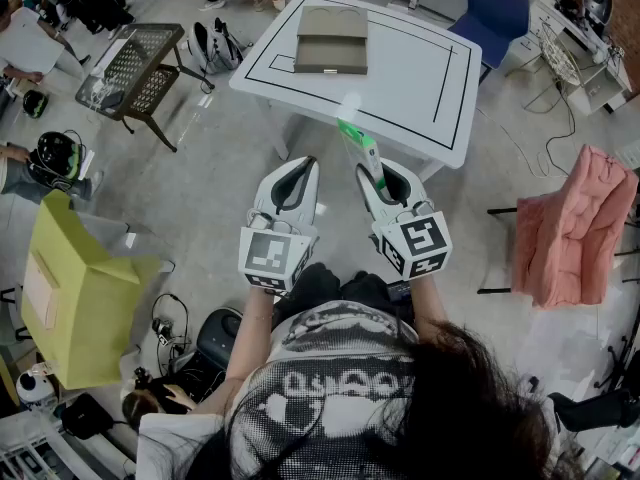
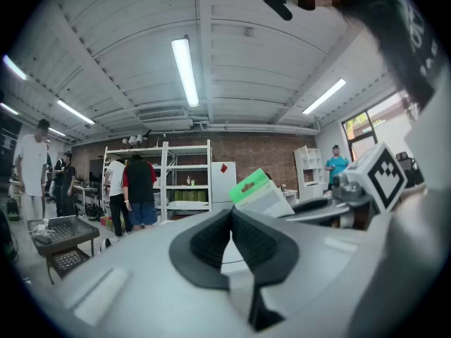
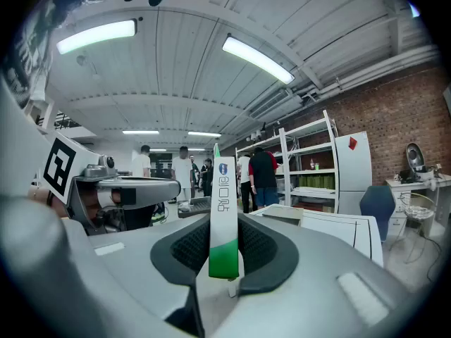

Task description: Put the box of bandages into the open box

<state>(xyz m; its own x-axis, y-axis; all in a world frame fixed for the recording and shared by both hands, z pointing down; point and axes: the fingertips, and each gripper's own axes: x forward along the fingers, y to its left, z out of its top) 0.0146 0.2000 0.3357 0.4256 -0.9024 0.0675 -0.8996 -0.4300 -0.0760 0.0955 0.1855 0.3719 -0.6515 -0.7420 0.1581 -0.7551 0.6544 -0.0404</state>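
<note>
The box of bandages, slim, white with a green end, stands upright between the pads of my right gripper, which is shut on it. In the right gripper view the bandage box fills the gap of that gripper. My left gripper is beside it, shut and holding nothing; its pads meet. Both grippers are held in front of the person's chest, short of the white table. The open box, flat and grey-brown, lies on the table's far left part.
A yellow-green carton stands on the floor at the left. A black mesh table is far left, a blue chair behind the table, a pink jacket on a chair at the right. People stand by shelves.
</note>
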